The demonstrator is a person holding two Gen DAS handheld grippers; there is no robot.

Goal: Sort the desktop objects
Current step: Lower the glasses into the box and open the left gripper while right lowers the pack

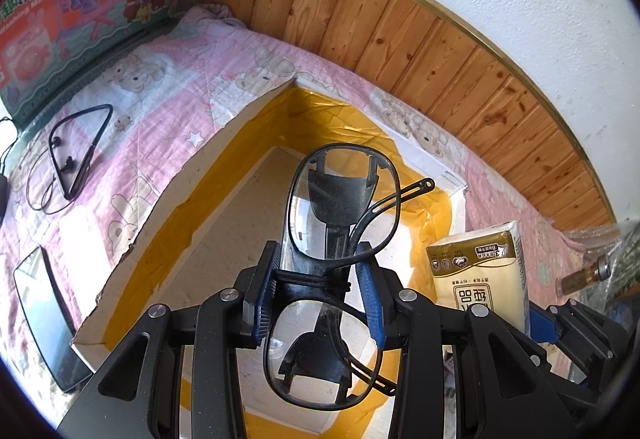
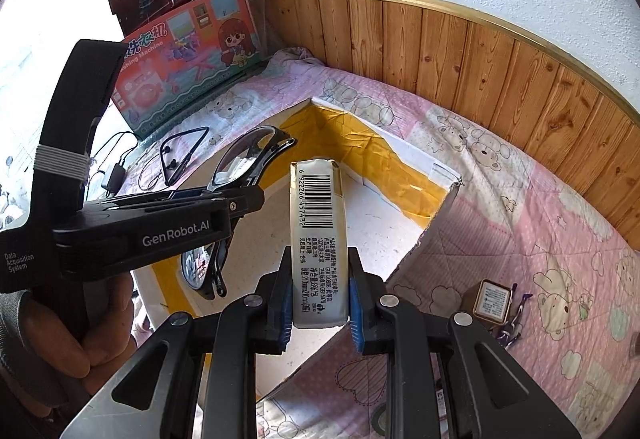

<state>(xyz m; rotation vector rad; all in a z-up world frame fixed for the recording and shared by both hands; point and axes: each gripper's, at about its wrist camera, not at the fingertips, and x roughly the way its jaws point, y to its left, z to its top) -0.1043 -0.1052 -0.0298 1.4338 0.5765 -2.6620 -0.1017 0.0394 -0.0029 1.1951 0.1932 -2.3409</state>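
My left gripper [image 1: 318,275] is shut on the bridge of black-framed glasses [image 1: 344,207], which hang lens-down over an open cardboard box [image 1: 160,195] lined with yellow tape. In the right wrist view the same glasses [image 2: 248,155] stick out of the left gripper [image 2: 244,199] above the box's left side. My right gripper [image 2: 320,299] is shut on a gold-and-white tissue pack [image 2: 318,231], held lengthwise over the box [image 2: 400,167]. From the left wrist view the tissue pack [image 1: 476,279] sits just to the right of the glasses.
The box rests on a pink bear-print quilt. Left of it lie neckband earphones [image 1: 80,151], a dark phone [image 1: 48,319] and a charger [image 2: 114,175]. Toy boxes [image 2: 188,55] lean at the back left. A small gold bottle [image 2: 491,301] stands at the right. Wood panelling runs behind.
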